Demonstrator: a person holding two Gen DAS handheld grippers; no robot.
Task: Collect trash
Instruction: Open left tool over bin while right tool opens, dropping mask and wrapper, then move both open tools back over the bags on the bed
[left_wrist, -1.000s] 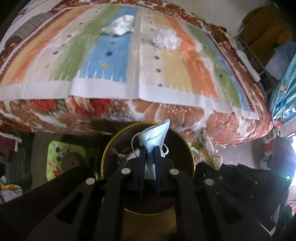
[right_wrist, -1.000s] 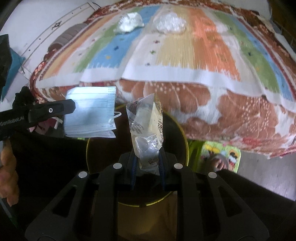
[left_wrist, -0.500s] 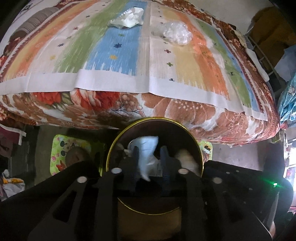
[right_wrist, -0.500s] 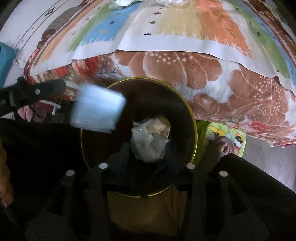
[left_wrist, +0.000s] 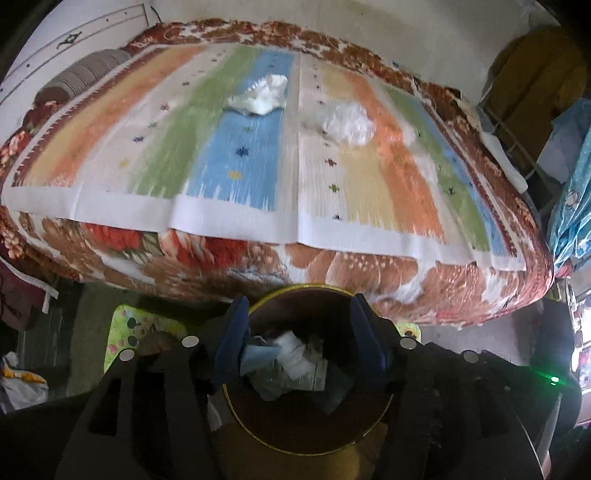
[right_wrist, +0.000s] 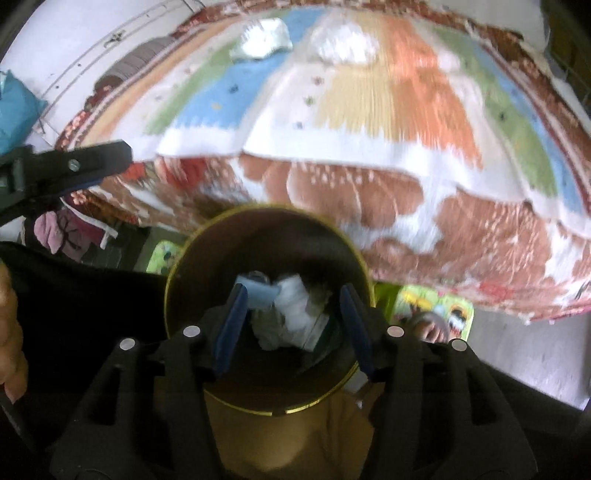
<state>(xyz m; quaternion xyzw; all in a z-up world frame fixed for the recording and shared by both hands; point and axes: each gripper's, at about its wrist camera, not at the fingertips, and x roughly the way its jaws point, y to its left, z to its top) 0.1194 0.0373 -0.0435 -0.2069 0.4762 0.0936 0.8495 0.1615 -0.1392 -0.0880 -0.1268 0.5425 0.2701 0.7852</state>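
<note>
Left gripper (left_wrist: 299, 332): its jaws have just been opening; the blue fingers (left_wrist: 231, 339) now stand spread with nothing pinched between them, where a second ago they held a pale blue face mask upright over the bin.

Right gripper (right_wrist: 291, 326): its jaws have just been opening too; its fingers (right_wrist: 231, 325) are spread and bare, and the clear plastic wrapper they pinched a second ago is gone from them.

What that means: both pieces have been let go over the bin, so this pair of trash items looks delivered; I judge both grippers free for the next pick.

Bin (left_wrist: 258, 435): a round, dark container with a thin gold rim, on the floor right under both grippers and close against the near edge of the bed.

Bin contents: the blue face mask (right_wrist: 258, 293) lies at the left of the heap, touching crumpled white paper or plastic (right_wrist: 295, 310); more wrappers lie under them, too jumbled to tell apart.

Floor beside the bin: a green cartoon-print mat (left_wrist: 127, 332) lies on either side of it.

Bed (left_wrist: 332, 269): a flowered brown blanket with a striped cloth (left_wrist: 236, 173) spread on top.

Trash left: a crumpled white wad (left_wrist: 260, 96) on the blue stripe and a clear crinkled plastic bag (left_wrist: 347, 123) beside it, apart from each other, both toward the far edge of the bed.

Progress: partway, as I judge it; those two pieces are still to be fetched.
</note>
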